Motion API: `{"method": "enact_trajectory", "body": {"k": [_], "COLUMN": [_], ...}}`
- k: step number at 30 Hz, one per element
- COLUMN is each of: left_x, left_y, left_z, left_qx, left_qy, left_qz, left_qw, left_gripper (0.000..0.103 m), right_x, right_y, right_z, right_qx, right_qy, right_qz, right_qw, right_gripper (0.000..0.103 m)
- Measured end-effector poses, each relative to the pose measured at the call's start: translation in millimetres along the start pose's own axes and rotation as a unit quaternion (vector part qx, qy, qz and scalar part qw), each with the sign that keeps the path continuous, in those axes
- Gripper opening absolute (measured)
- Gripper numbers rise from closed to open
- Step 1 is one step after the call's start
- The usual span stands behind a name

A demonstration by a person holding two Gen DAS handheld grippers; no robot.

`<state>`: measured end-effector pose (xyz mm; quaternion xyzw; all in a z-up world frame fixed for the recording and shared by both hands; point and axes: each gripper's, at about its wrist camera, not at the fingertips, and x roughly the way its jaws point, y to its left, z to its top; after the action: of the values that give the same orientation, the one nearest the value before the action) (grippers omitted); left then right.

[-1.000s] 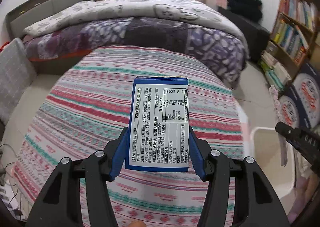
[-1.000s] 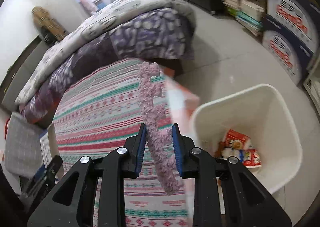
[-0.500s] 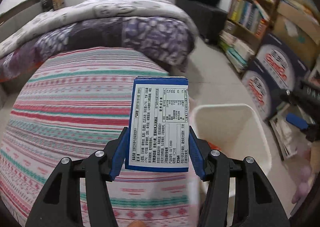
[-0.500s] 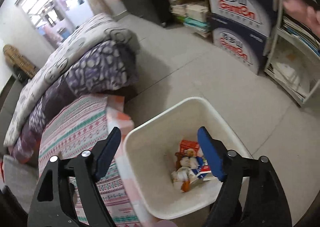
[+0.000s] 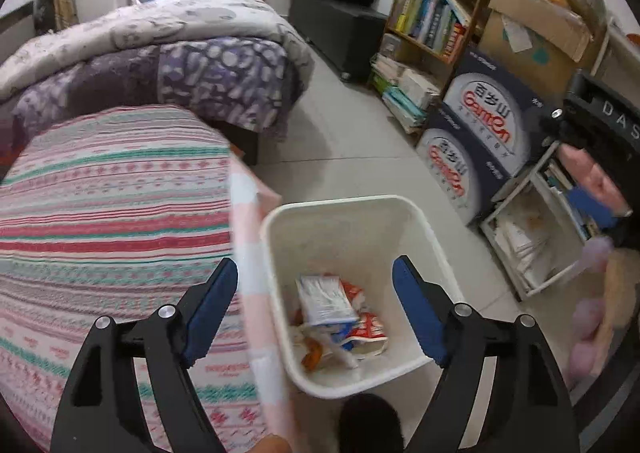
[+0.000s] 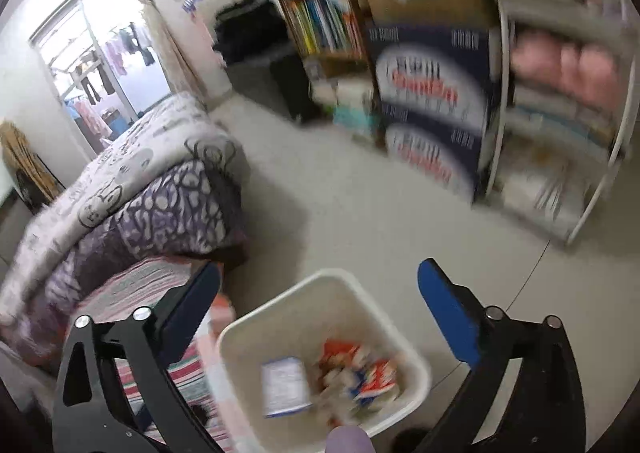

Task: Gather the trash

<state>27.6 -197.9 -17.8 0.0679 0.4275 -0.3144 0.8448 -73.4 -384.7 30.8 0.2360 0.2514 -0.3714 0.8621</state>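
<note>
A white plastic bin [image 5: 280, 237] stands on the floor beside the striped bed. It holds snack wrappers [image 5: 366, 327] and a blue and white box [image 5: 324, 299] lying label up on top of them. My left gripper [image 5: 314, 309] is open and empty right above the bin. My right gripper [image 6: 320, 317] is open and empty, also above the bin [image 6: 404, 349]. The box [image 6: 286, 387] and wrappers [image 6: 360, 373] show blurred in the right wrist view. The right gripper's black body [image 5: 600, 129] shows at the far right of the left wrist view.
The bed with a striped cover [image 5: 112, 213] lies left of the bin, with a folded purple quilt [image 5: 180, 65] behind it. Bookshelves [image 5: 436, 5], dark printed cartons [image 5: 480, 133] and a low white rack [image 5: 532, 237] line the right side. Grey tiled floor [image 5: 340, 141] lies between.
My left gripper swung right over the bin, opened, and the blue box now lies in the bin. My right gripper let go of the pink fuzzy strip and stays open, tilting up.
</note>
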Motion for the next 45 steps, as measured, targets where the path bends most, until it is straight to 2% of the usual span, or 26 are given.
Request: {"method": "enact_trajectory", "body": {"k": [2, 5, 8, 11, 13, 16, 22, 29, 45], "left_x": [-12.2, -31.6, -54.0, -80.7, -95.4, -109.8, -120.0, -117.1, -112.5], "left_y": [7.7, 24.6, 39.6, 49.0, 51.7, 61.0, 74.2, 76.6, 76.5], "left_z": [-6.5, -16.8, -28.2, -44.4, -54.5, -68.5, -74.6, -75.3, -75.6], "left_qx": [-0.004, -0.017, -0.025, -0.016, -0.017, -0.024, -0.032, -0.045, -0.053], "left_qy": [-0.009, -0.029, -0.063, -0.118, -0.149, -0.172, -0.166, -0.141, -0.129], "left_qz": [0.019, 0.061, 0.111, 0.181, 0.213, 0.246, 0.212, 0.202, 0.2], "left_qw": [0.9998, 0.9976, 0.9915, 0.9762, 0.9653, 0.9536, 0.9626, 0.9682, 0.97], "left_gripper": [0.078, 0.078, 0.083, 0.09, 0.096, 0.096, 0.096, 0.096, 0.096], "right_x": [-17.6, -38.2, -59.9, -74.7, -76.5, -74.5, -67.9, -76.6, -79.2], "right_y": [9.6, 20.4, 28.8, 34.8, 38.7, 39.6, 47.5, 49.5, 49.6], "right_z": [-3.6, -12.9, -32.4, -57.3, -71.8, -92.8, -125.5, -131.7, -135.0], "right_qx": [-0.038, -0.073, -0.101, -0.116, -0.118, -0.115, -0.142, -0.14, -0.139], "right_qy": [-0.031, -0.053, -0.069, -0.071, -0.055, -0.039, -0.031, -0.047, -0.048], "right_qz": [-0.005, -0.014, -0.014, -0.024, -0.012, 0.002, 0.001, 0.024, 0.051], "right_qw": [0.999, 0.996, 0.992, 0.99, 0.991, 0.993, 0.989, 0.989, 0.988], "right_gripper": [0.096, 0.096, 0.096, 0.096, 0.096, 0.096, 0.096, 0.096, 0.096]}}
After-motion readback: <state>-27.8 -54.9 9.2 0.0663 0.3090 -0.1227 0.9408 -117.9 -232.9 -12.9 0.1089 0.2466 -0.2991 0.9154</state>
